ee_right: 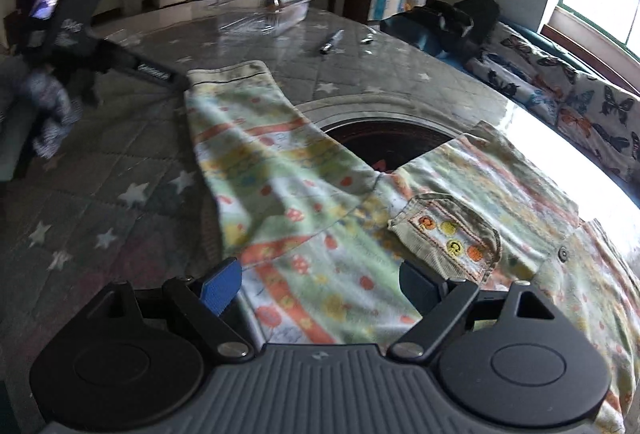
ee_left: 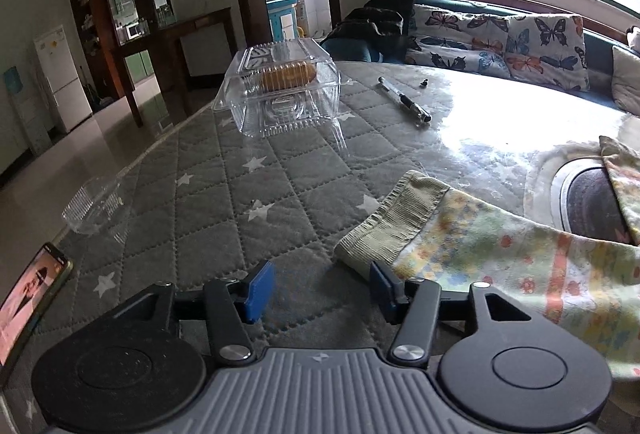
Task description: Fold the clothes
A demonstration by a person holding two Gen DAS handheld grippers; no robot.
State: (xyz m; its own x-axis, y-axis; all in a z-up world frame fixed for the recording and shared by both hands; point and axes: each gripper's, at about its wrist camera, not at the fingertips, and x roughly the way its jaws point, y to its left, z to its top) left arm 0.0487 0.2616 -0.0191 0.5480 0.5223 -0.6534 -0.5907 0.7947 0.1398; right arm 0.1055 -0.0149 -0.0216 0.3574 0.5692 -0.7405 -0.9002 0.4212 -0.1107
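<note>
Both grippers have their jaws spread and hold nothing, left gripper [ee_left: 322, 288] parked right by the cuff [ee_left: 394, 220], right gripper [ee_right: 320, 286] over the shirt [ee_right: 320, 202] lying flat on the bench [ee_left: 208, 202], probably so sleeve and body can be pinched together.

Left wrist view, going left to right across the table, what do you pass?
Phone → small empty plastic tub → clear box with a pastry inside → pen → floral garment.
</note>
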